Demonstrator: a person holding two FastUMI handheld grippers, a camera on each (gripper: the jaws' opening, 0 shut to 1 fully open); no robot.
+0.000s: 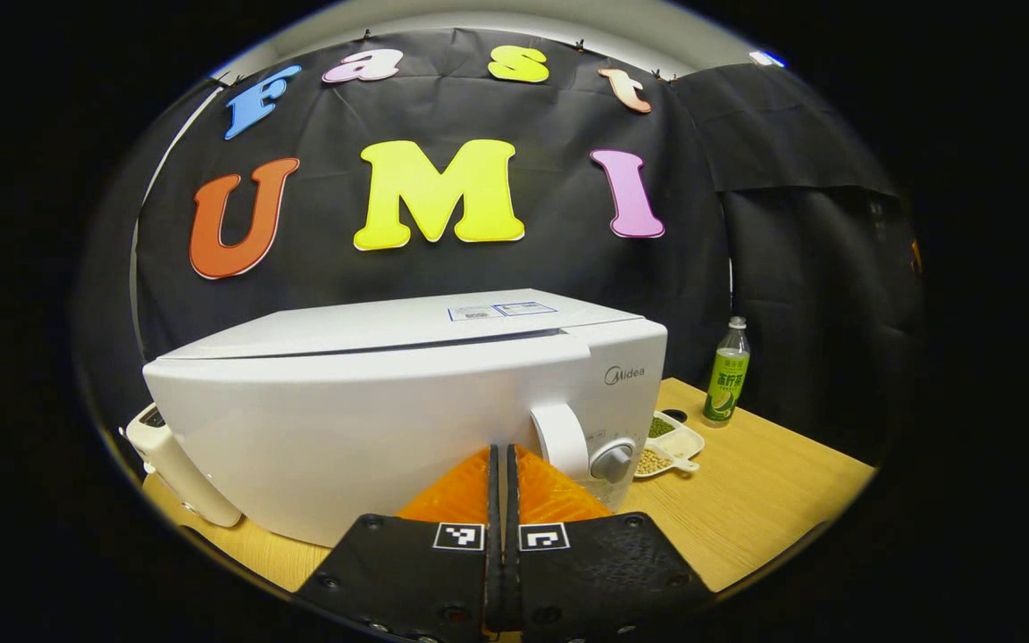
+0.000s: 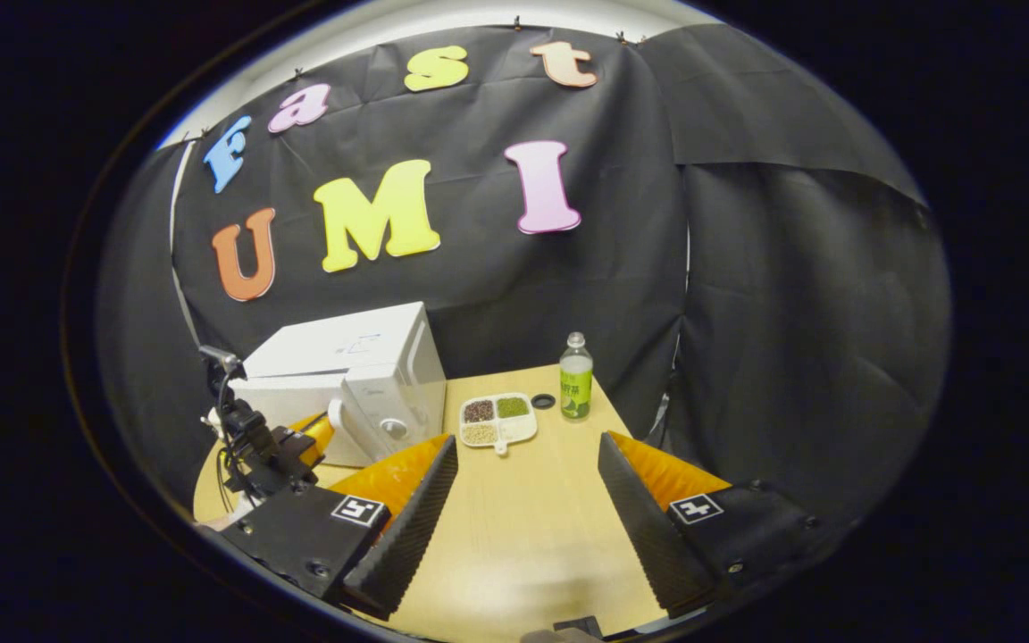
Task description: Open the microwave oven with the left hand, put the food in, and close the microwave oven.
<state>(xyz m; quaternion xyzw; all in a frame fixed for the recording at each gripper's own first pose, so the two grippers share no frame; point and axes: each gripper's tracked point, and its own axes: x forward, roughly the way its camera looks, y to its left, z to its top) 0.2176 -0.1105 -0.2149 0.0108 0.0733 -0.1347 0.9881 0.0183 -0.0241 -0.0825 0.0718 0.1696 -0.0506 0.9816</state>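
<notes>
The white microwave point(image 1: 372, 420) stands on the wooden table with its door closed. Its curved white handle point(image 1: 559, 438) sits beside a grey knob point(image 1: 613, 462). My left gripper point(image 1: 503, 453) is shut with nothing between its fingers, its tips close to the door just left of the handle. The food is a white divided plate point(image 2: 498, 420) of beans and grains, lying to the right of the microwave point(image 2: 363, 384). My right gripper point(image 2: 528, 469) hangs open above the table, short of the plate. In the right gripper view the left gripper point(image 2: 313, 433) shows by the handle.
A green-labelled bottle point(image 2: 575, 377) stands behind the plate, with a small black lid point(image 2: 544, 401) beside it. A white object point(image 1: 179, 469) rests at the microwave's left end. Bare wooden table point(image 2: 532, 536) lies between my right fingers; black cloth walls close the back and right.
</notes>
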